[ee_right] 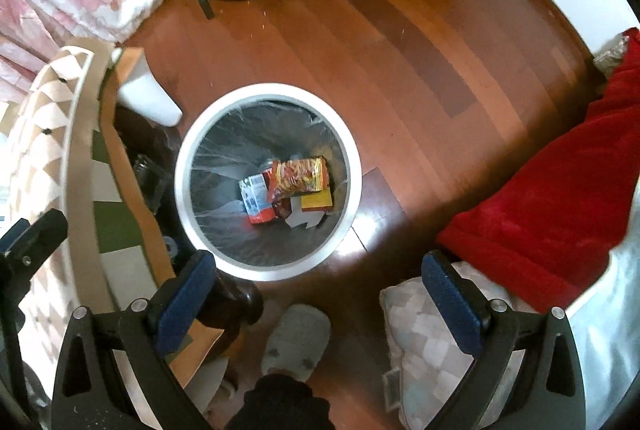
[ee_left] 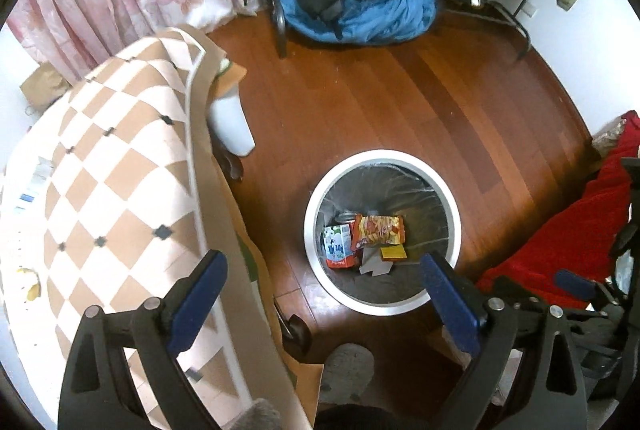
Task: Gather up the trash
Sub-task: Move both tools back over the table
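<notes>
Both the left gripper [ee_left: 324,296] and the right gripper [ee_right: 322,290] hang with jaws spread wide and empty above a white-rimmed trash bin [ee_right: 200,134] lined with clear plastic on the wooden floor [ee_right: 420,42]. Inside lie a red-and-yellow snack packet [ee_right: 300,176], a small carton [ee_right: 254,198] and a yellow box [ee_right: 317,201], their printing too blurred to read. The checkered surface [ee_left: 112,166] stands beside the bin.
</notes>
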